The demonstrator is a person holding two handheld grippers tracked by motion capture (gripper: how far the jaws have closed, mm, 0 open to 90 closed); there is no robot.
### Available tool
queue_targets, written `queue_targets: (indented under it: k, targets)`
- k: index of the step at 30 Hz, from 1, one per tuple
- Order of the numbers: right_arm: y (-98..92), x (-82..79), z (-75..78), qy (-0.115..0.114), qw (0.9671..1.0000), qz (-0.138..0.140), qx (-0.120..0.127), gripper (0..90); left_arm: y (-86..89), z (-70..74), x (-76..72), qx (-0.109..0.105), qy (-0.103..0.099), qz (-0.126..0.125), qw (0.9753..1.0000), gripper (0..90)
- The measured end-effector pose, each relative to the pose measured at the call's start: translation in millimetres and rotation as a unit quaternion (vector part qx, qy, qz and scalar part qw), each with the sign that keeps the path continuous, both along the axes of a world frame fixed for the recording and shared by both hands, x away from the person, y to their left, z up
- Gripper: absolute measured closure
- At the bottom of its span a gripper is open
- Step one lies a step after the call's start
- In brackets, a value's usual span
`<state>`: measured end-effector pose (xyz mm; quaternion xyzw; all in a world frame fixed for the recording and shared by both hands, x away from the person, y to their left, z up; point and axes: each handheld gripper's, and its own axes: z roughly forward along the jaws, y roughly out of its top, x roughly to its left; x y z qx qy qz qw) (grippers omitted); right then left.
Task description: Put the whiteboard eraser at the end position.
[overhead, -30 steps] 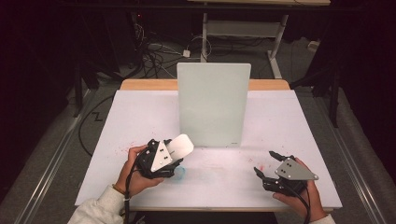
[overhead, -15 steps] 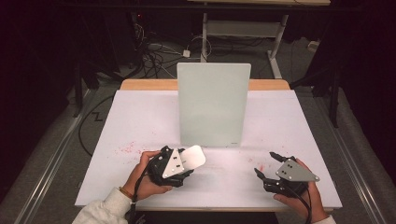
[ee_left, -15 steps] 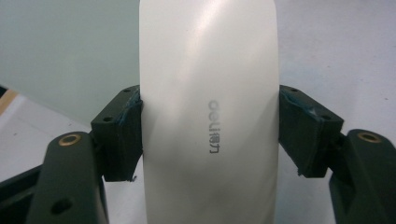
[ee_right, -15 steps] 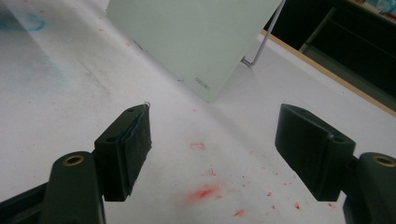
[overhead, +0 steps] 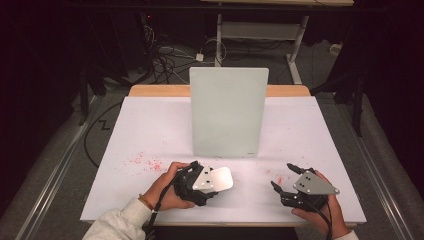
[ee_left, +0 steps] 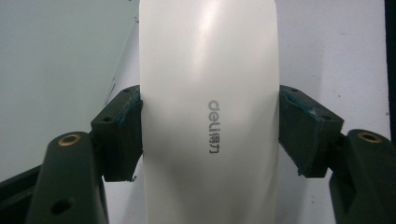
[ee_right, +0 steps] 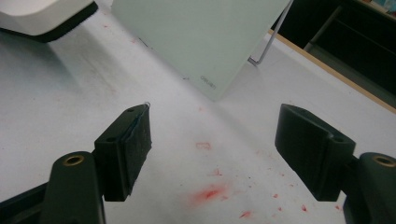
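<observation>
A white "deli" eraser (ee_left: 208,116) is clamped across its width by my left gripper (ee_left: 208,140), both pads pressed on its sides. From above, the eraser (overhead: 221,178) sticks out to the right of the left gripper (overhead: 214,181), low over the white table near the front edge. A pale green glass board (overhead: 227,112) stands upright mid-table, behind both grippers. My right gripper (overhead: 283,176) rests at the front right, jaws wide apart with nothing between them (ee_right: 212,144). In the right gripper view the eraser (ee_right: 42,14) appears at the top left, and the board (ee_right: 196,32) leans on a wire stand.
Red marker smudges dot the white table sheet (overhead: 145,162) left of the board and under the right gripper (ee_right: 210,191). The table's wooden back edge (overhead: 160,90) lies behind the board. Dark floor with cables (overhead: 165,55) surrounds the table.
My left gripper has carried the eraser rightward and toward the table's front edge. The right gripper has stayed in place, still open.
</observation>
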<state>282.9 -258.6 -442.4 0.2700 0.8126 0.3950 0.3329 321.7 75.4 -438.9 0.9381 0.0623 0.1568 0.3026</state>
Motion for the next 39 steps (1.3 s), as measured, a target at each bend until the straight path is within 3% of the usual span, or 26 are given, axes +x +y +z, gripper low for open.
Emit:
queue_targets:
  k: [3,7,15,22,28,34,39]
  targets:
    - [1.3,0.1,-0.8,0.001,1.0,0.003,-0.004,27.4,-7.6,-1.7,7.0,0.005,0.02,-0.015,0.9997,28.9]
    - [2.1,0.8,-2.0,0.004,1.0,0.002,-0.006,27.4,-22.5,-5.2,11.2,0.026,0.029,-0.036,0.9986,28.9]
    - [1.5,0.6,-2.4,0.005,1.0,0.004,-0.006,27.4,-43.2,-11.1,13.0,0.043,0.029,-0.055,0.9971,28.7]
    - [1.0,0.1,-1.5,0.003,1.0,0.004,-0.005,27.4,-37.2,-2.5,12.5,-0.002,0.022,-0.046,0.9987,28.3]
    - [0.7,-0.5,-0.5,0.0,1.0,0.004,-0.003,27.4,-21.3,9.0,8.3,-0.034,-0.003,-0.022,0.9992,26.2]
    - [0.1,-1.1,0.8,-0.002,1.0,0.004,-0.002,27.4,-2.6,18.1,5.3,-0.07,-0.036,0.021,0.9966,21.7]
    - [1.4,-2.1,1.3,-0.004,1.0,0.005,-0.002,27.4,5.5,20.6,3.3,-0.08,-0.066,0.054,0.9932,20.2]
